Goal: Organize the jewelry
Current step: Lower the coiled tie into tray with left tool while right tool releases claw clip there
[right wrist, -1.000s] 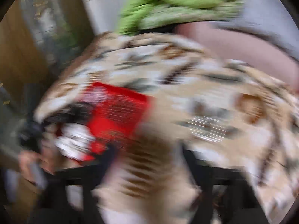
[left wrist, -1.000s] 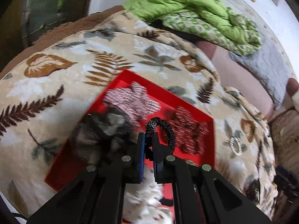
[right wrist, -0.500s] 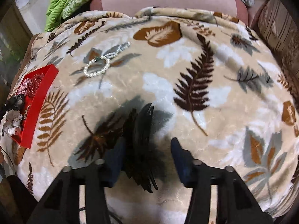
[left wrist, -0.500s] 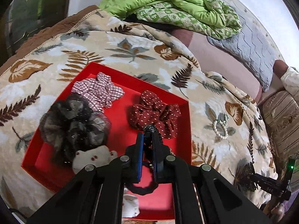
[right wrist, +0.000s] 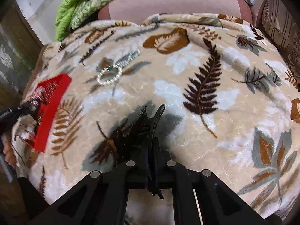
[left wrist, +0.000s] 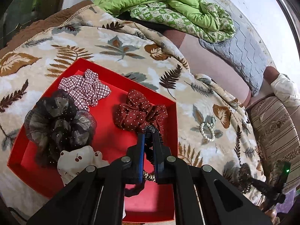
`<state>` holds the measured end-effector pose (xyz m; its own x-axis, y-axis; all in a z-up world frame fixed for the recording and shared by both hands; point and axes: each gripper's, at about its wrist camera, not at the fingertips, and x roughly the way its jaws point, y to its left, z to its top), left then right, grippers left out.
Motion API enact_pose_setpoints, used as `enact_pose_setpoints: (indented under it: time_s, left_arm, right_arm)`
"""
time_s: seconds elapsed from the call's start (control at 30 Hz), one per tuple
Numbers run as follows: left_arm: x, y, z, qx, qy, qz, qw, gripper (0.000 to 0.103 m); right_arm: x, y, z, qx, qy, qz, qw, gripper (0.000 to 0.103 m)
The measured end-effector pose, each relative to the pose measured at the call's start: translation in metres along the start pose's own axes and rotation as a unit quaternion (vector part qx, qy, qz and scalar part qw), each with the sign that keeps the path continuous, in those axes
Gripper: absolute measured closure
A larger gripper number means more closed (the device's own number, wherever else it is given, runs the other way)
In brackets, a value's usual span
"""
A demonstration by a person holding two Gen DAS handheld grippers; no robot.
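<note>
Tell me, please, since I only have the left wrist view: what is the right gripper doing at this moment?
Observer: The right gripper is shut on a black claw hair clip on the leaf-print blanket.
Operator: Is the clip near the red tray?
Observer: No, the red tray lies well off to the clip's left, with bare blanket between.
Operator: Is anything else loose on the blanket?
Observer: The pearl bracelet lies beyond the clip, with a silvery beaded strand just past it.

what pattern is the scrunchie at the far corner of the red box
Red-and-white check, on the checked scrunchie; left wrist view shows it best.
</note>
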<state>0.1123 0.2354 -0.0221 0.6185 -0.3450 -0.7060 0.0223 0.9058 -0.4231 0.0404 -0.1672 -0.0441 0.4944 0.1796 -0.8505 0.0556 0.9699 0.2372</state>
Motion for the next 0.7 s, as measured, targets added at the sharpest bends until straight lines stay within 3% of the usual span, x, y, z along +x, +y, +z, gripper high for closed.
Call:
enact_pose_setpoints:
  time_s: [0.33, 0.53, 0.7]
  left_arm:
    - [-0.001, 0.011, 0.004, -0.018, -0.009, 0.023, 0.9995, 0.096]
    - [-0.008, 0.035, 0.015, -0.042, -0.028, 0.067, 0.9965, 0.096]
    - [-0.004, 0.055, 0.024, -0.066, -0.029, 0.087, 0.9936, 0.096]
  right_arm:
    - [0.008, 0.051, 0.025, -0.014, 0.011, 0.087, 0.996, 0.098]
    - [0.027, 0.133, 0.048, -0.063, 0.021, 0.159, 0.985, 0.098]
    - [0.048, 0.209, 0.058, -0.125, 0.029, 0.185, 0.974, 0.098]
